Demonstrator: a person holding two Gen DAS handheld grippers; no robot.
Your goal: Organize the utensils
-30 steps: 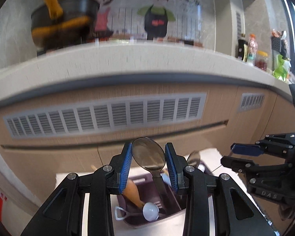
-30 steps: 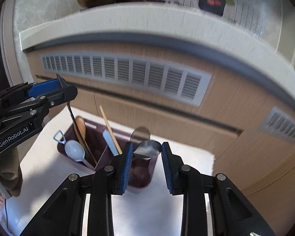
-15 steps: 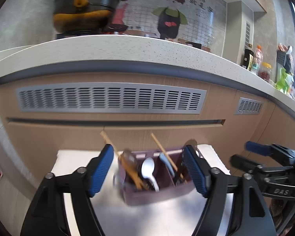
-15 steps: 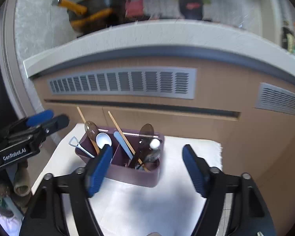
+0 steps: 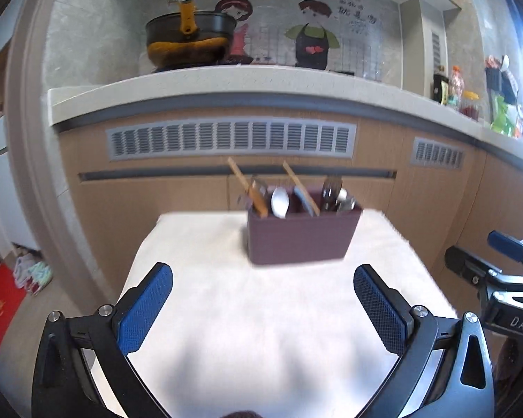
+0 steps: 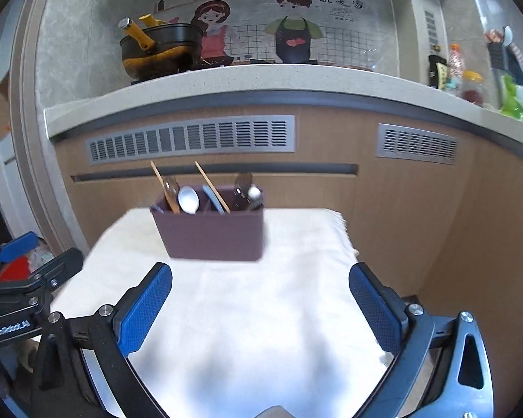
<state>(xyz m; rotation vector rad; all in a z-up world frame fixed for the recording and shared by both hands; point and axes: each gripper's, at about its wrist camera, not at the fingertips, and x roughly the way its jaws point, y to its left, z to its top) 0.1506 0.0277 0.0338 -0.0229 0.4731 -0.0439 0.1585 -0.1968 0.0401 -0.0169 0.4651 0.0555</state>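
Utensils stand in a maroon holder point(image 5: 303, 240) at the far end of the tabletop point(image 5: 261, 313), which is draped in a cream cloth. Both claws sit well back from it, over the near end. The left claw point(image 5: 263, 306) has just been opening and stands spread wide with nothing between its blue pads; the right claw point(image 6: 260, 304) likewise has just been opening and is wide and empty.

The left view catches the right claw at its right edge, cut off by the frame. The right view shows the left claw at its left edge, also only in part. The right view also shows the cloth's fringed right edge point(image 6: 345, 233) against the cabinet front, which the left view blurs.

In the holder, a white spoon point(image 6: 188, 200), a tilted chopstick point(image 6: 212, 188) and a wooden-handled piece point(image 6: 167, 188) can be told apart. The metal pieces in the right compartment point(image 6: 245, 191) overlap and blur, so their kinds are unclear. A second chopstick point(image 5: 247, 188) leans at the left. The holder's dividers are mostly hidden.
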